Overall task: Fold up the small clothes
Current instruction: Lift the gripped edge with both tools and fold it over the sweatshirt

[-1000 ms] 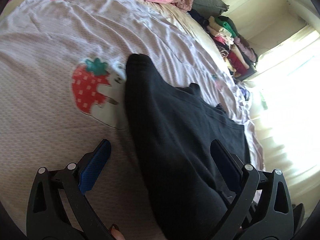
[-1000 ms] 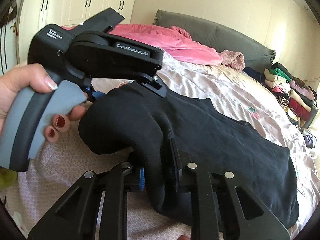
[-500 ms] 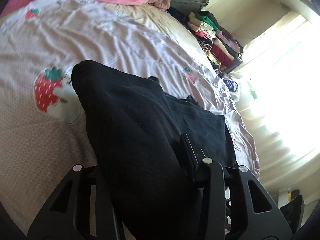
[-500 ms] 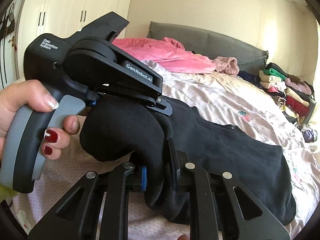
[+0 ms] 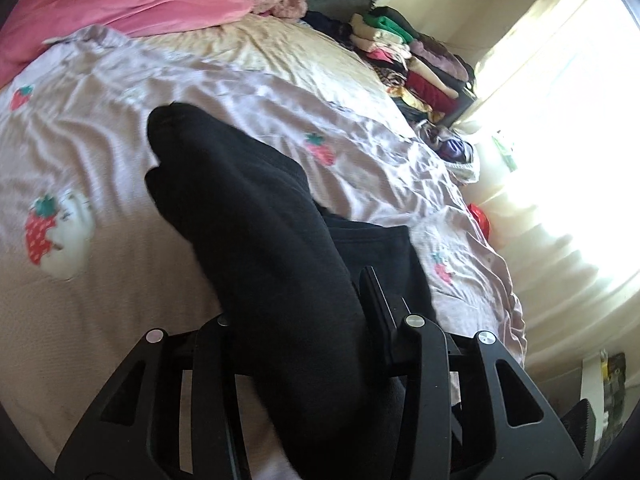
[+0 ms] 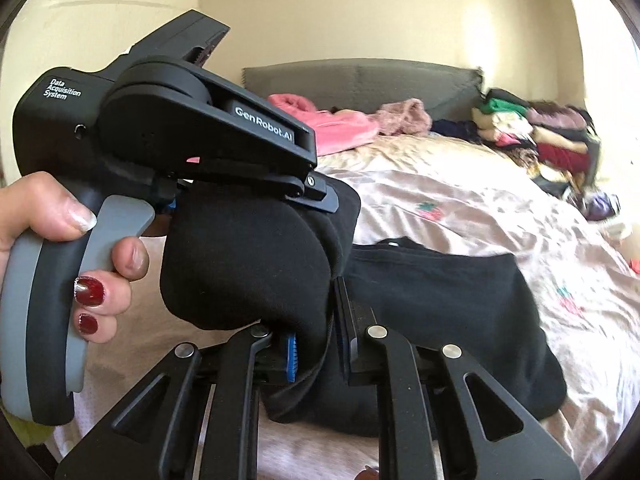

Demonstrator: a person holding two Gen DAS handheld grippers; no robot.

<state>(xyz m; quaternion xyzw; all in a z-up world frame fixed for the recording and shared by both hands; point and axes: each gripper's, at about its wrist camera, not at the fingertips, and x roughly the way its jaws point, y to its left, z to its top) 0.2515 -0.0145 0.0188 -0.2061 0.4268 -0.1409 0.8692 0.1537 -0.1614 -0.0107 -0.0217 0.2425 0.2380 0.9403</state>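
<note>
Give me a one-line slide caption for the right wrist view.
Both tongs, right and left, clamp one end of a black garment, lifting it off the strawberry-print bedsheet.

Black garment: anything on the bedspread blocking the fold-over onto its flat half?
Nothing visible. Both grippers, left gripper and right gripper, clamp the black garment; its flat half and the strawberry bedspread around it carry nothing.

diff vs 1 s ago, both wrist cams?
The left gripper, open a second ago, has closed on the black knit garment. Both grippers have lifted its near edge off the strawberry-print lilac bedsheet. The right gripper stays clamped on it, having closed slightly more. Pink blanket and folded clothes stack unchanged.
</note>
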